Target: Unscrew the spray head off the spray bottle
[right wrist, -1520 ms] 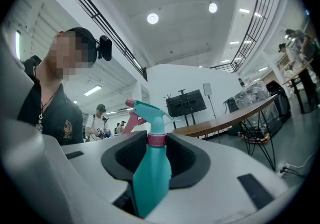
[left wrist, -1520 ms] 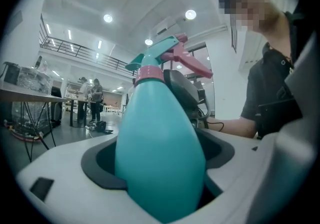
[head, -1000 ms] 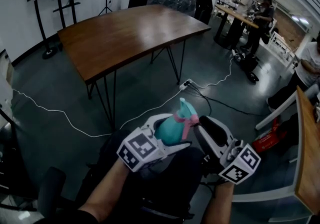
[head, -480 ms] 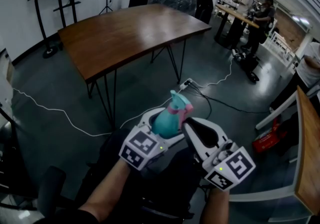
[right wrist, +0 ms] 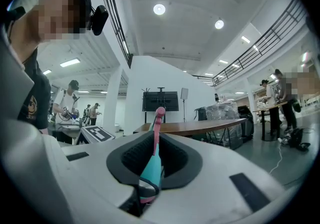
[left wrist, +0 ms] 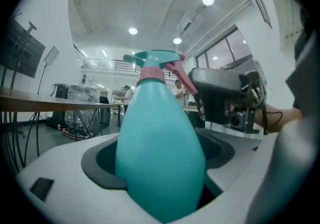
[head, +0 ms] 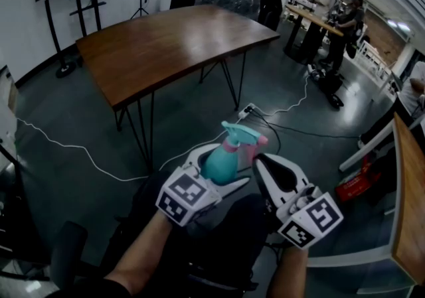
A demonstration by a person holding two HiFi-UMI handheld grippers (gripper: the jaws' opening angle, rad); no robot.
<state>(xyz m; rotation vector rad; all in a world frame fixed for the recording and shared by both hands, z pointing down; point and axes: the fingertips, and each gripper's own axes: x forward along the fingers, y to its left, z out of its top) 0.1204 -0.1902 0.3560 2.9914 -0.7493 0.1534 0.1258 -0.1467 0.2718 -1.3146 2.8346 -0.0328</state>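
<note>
My left gripper (head: pixel 214 174) is shut on the body of a teal spray bottle (head: pixel 218 162), holding it over the person's lap. In the left gripper view the bottle (left wrist: pixel 160 143) fills the jaws and stands upright with its pink collar (left wrist: pixel 151 74) on top. The teal spray head (head: pixel 240 132) has a pink trigger (head: pixel 255 146). My right gripper (head: pixel 259 155) comes in from the right. Its jaws have just been closing, and now they pinch the spray head (right wrist: pixel 150 170), with the pink trigger (right wrist: pixel 158 123) sticking up between the pads.
A brown wooden table (head: pixel 166 44) on thin black legs stands ahead. Cables (head: pixel 73 150) and a power strip (head: pixel 247 112) lie on the grey floor. People (head: pixel 342 21) work at benches at the back right. Another table edge (head: pixel 408 204) runs along the right.
My right gripper has moved left onto the spray head and its jaws have narrowed around it. The spray head's nozzle now points left. The left gripper has kept its hold.
</note>
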